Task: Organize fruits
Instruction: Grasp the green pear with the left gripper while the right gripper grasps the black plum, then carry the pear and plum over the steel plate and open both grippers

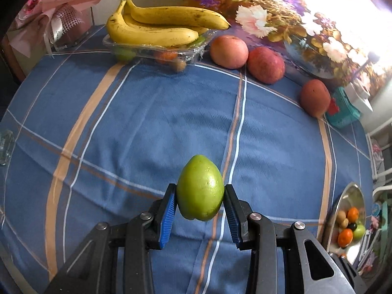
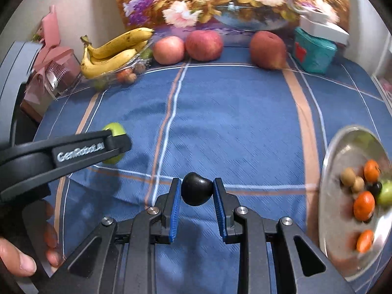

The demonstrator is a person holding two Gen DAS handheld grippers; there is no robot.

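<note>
With the left gripper (image 1: 199,199) clamped across the waist of the green fruit (image 1: 199,188) and the right gripper (image 2: 196,191) clamped on the small dark fruit (image 2: 196,188), both above the blue tablecloth (image 1: 147,122), treat each as smooth, probably slippery, and bruisable.

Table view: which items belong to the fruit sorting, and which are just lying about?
Job: green fruit in left gripper, dark fruit in right gripper, metal plate, bananas, apples.

Lying about: teal box, gift wrap.
</note>
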